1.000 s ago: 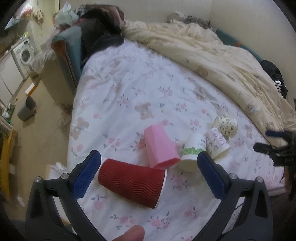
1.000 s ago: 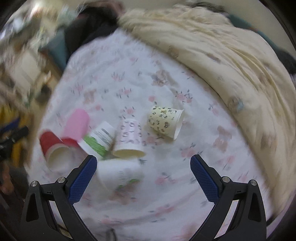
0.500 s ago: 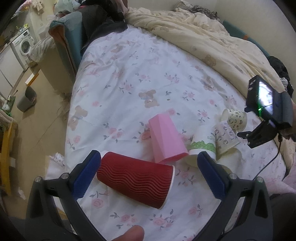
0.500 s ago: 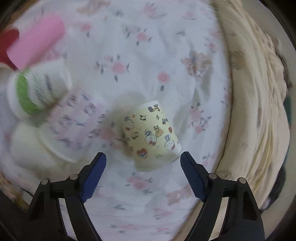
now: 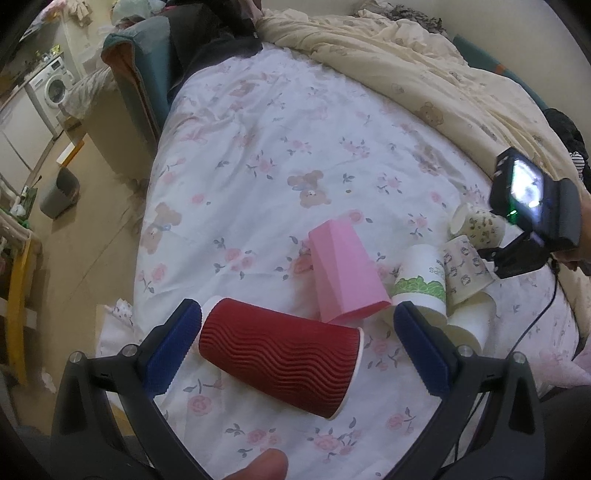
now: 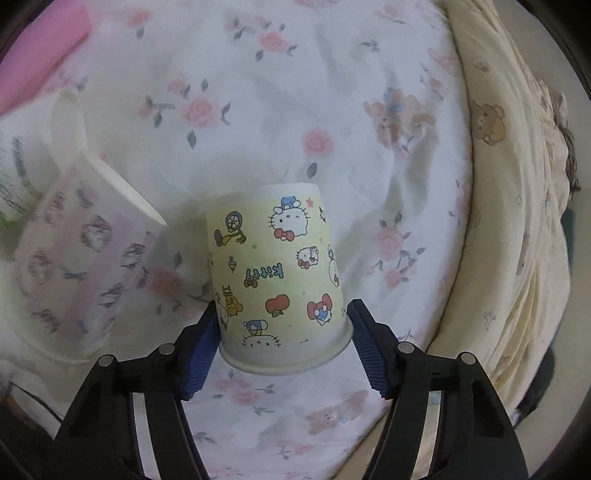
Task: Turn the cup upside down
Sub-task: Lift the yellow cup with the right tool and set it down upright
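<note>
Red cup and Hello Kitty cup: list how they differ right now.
The red cup has a ribbed wavy dark red wall; the Hello Kitty cup is smooth pale yellow with cartoon prints. The red cup looks bigger. The red cup lies between the open left gripper fingers, ungrasped; the Hello Kitty cup is pinched near its rim by the right gripper. Both are paper cups lying on the floral bedsheet.

A bed (image 5: pixel 258 155) with a white floral sheet fills the room, a cream quilt (image 5: pixel 424 81) bunched along the pale wall (image 5: pixel 498 22). Left of it lie a tan floor (image 5: pixel 74 236), a grey bin (image 5: pixel 59 192) and a washing machine (image 5: pixel 51 83).
</note>
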{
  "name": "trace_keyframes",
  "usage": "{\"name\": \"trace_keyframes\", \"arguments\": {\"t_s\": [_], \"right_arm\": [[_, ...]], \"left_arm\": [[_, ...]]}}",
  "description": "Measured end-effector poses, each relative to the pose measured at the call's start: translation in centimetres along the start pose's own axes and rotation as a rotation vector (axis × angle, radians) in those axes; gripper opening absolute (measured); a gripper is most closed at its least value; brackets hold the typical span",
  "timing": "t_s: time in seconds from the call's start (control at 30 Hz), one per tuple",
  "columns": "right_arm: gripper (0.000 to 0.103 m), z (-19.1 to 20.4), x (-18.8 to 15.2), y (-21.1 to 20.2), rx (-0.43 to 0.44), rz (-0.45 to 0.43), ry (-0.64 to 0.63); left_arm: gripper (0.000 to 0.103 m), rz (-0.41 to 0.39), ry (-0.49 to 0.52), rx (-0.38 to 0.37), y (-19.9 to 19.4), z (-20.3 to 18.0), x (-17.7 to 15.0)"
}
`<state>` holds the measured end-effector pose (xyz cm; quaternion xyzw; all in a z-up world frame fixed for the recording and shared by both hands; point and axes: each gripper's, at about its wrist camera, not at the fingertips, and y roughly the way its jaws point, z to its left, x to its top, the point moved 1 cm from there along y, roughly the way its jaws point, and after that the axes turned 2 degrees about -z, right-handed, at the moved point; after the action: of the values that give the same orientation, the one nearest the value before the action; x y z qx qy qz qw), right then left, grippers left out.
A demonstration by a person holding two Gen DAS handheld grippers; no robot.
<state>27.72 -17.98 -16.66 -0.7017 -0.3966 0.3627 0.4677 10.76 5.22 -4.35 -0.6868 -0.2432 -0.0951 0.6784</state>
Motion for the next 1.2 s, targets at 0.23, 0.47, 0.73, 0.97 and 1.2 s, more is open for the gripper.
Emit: {"name": "trace_keyframes", "arguments": {"t_s": [0.23, 0.47, 0.73, 0.97, 1.2], "right_arm": [[0.069, -2.2, -2.5, -3.9, 0.071, -0.091, 0.174], [0.069, 0.1, -4.9, -8.6, 0.167, -0.169, 0.385], [0.069, 7.4, -7.6, -13.7, 0.311, -0.266, 0.54], [0.069, 13.1, -8.3, -14.8, 0.451, -0.335, 0.65], [0.07, 18.4, -7.3, -12.1, 0.641, -0.302, 0.764]], "left_arm": [[0.103, -0.021, 0.008, -0.007, -0.7, -0.2, -0.4], [0.103, -0.04, 0.008, -0.017, -1.8, -0.2, -1.2], [0.103, -0.041, -0.006, -0.019, -2.7, 0.4, -2.3], [0.103, -0.045, -0.005, -0.05, -4.6, 0.8, -4.3], [0.103, -0.016, -0.02, -0.032, -4.8, 2.2, -5.9]]}}
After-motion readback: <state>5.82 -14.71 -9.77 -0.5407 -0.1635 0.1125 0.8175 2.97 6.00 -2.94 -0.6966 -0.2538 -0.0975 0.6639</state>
